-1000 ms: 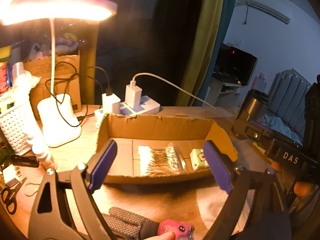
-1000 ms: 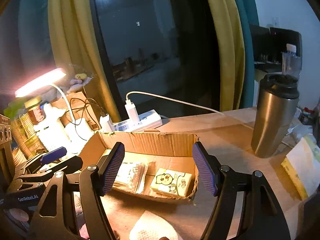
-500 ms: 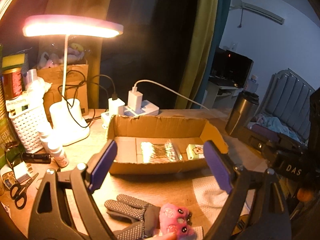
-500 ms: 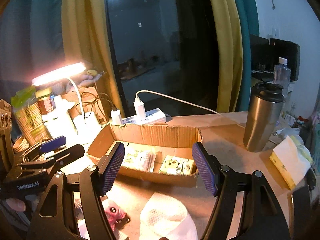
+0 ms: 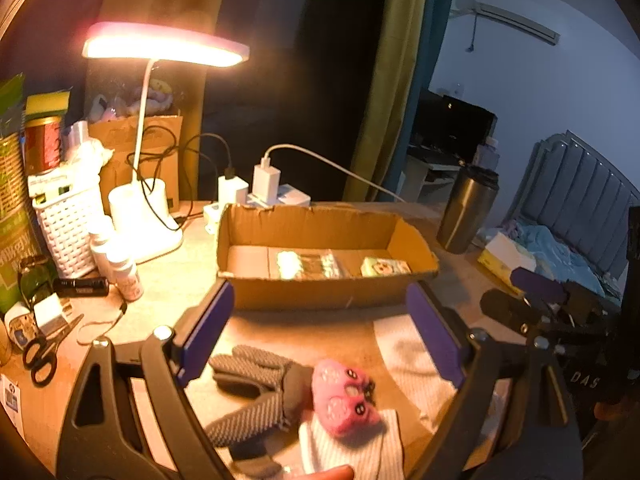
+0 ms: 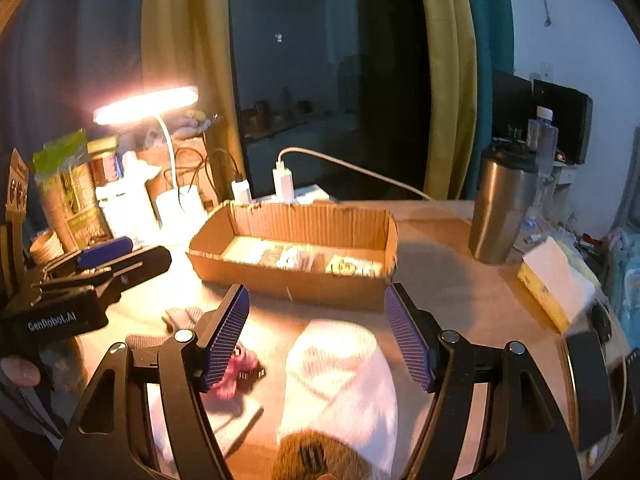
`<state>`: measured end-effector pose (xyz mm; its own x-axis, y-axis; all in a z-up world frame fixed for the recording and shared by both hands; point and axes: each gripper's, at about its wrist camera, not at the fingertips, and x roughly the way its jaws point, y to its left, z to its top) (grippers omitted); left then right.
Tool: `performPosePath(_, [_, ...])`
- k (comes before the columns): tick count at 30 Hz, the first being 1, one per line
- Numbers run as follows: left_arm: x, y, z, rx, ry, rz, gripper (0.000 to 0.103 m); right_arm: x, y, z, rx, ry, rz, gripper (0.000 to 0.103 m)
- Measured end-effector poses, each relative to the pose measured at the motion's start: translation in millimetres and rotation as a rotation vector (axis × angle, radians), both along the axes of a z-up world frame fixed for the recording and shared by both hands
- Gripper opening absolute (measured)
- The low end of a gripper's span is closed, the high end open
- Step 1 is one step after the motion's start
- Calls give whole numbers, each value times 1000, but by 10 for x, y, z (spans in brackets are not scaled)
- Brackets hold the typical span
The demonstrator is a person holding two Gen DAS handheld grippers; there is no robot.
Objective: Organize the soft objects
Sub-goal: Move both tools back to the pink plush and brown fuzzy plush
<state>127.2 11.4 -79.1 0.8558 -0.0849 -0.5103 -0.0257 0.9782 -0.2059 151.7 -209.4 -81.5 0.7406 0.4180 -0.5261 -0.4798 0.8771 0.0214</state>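
Observation:
A shallow cardboard box (image 5: 320,300) (image 6: 296,284) stands mid-desk with a clear packet (image 5: 308,264) and a small yellow printed pack (image 5: 384,267) inside. In front of it lie a grey glove (image 5: 256,384), a pink plush toy (image 5: 344,396) (image 6: 236,372) on a white cloth (image 5: 348,444), and a white sock (image 6: 340,384) with a brown cuff. My left gripper (image 5: 320,336) is open above the glove and plush, holding nothing. My right gripper (image 6: 316,332) is open over the white sock, apart from it.
A lit desk lamp (image 5: 160,44), white basket (image 5: 68,224), small bottles (image 5: 124,276) and scissors (image 5: 40,352) crowd the left. A power strip with chargers (image 5: 268,192) sits behind the box. A steel tumbler (image 6: 500,208) and tissue pack (image 6: 556,280) stand right.
Both grippers drew back from the box toward the desk's near edge. The glove, pink plush and white sock came into view beneath them. Both stayed open.

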Motion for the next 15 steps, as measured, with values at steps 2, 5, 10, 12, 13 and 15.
performPosePath(2, [-59, -15, -37, -1, 7, -6, 89, -83, -36, -63, -10, 10, -8, 73])
performPosePath(5, [-143, -51, -86, 0, 19, -17, 89, -180, -78, -138, -20, 24, -15, 73])
performPosePath(10, [-305, -126, -175, 12, 43, -38, 89, -324, -134, -263, -37, 39, -27, 74])
performPosePath(12, [-355, -148, -208, 14, 50, -43, 89, -371, -159, -329, -43, 50, -32, 74])
performPosePath(13, [-384, -161, -231, 14, 56, -45, 89, -389, -168, -364, -45, 56, -34, 74])
performPosePath(15, [-424, -179, -268, 14, 64, -48, 89, -423, -184, -448, -54, 69, -36, 75])
